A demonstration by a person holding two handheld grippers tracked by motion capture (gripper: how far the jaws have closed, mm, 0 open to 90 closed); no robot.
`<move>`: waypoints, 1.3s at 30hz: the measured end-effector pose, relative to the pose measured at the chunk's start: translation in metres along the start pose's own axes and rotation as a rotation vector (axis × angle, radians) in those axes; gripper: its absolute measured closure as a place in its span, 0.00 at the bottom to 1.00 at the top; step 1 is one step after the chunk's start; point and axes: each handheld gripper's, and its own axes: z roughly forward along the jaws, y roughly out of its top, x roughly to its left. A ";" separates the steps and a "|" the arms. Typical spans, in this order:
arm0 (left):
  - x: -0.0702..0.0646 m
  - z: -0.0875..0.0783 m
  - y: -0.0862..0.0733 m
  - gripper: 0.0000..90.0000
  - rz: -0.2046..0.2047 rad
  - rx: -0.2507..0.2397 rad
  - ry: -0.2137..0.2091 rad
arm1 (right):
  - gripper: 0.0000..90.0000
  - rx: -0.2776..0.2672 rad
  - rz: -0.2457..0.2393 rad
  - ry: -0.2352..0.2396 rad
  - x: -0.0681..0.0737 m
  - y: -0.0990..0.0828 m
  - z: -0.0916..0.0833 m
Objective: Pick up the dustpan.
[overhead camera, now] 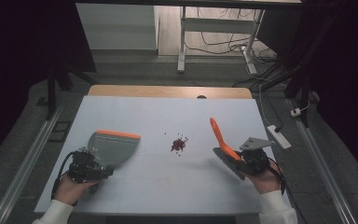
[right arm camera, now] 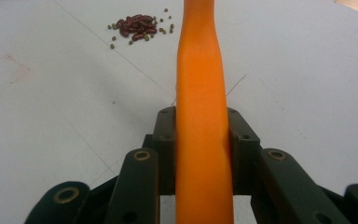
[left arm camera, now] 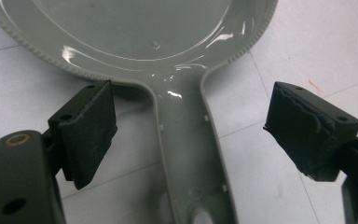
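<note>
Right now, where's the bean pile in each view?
High view: bean pile mid-picture, between the dustpan and the orange brush handle.
Right gripper view: bean pile at upper left, left of the orange brush handle.
Left gripper view: faces the dustpan instead.
Shared landmark: the orange brush handle.

Glossy grey plastic dustpan (left arm camera: 135,32); matt orange plastic brush handle (right arm camera: 201,116); smooth white tabletop (overhead camera: 135,112).

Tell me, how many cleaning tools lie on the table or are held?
2: a grey dustpan on the table at the left gripper, and an orange brush held by the right gripper.
</note>
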 end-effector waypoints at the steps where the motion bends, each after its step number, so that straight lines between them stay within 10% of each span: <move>1: 0.001 -0.001 0.000 0.21 -0.008 -0.001 -0.006 | 0.78 0.000 0.001 -0.001 0.000 0.000 0.000; 16: 0.006 0.013 -0.003 0.23 -0.041 0.025 0.009 | 0.78 0.010 -0.007 0.002 0.002 0.000 0.003; 39: 0.005 0.018 -0.002 0.66 -0.077 0.007 -0.008 | 0.78 0.017 0.002 0.001 0.000 -0.001 0.004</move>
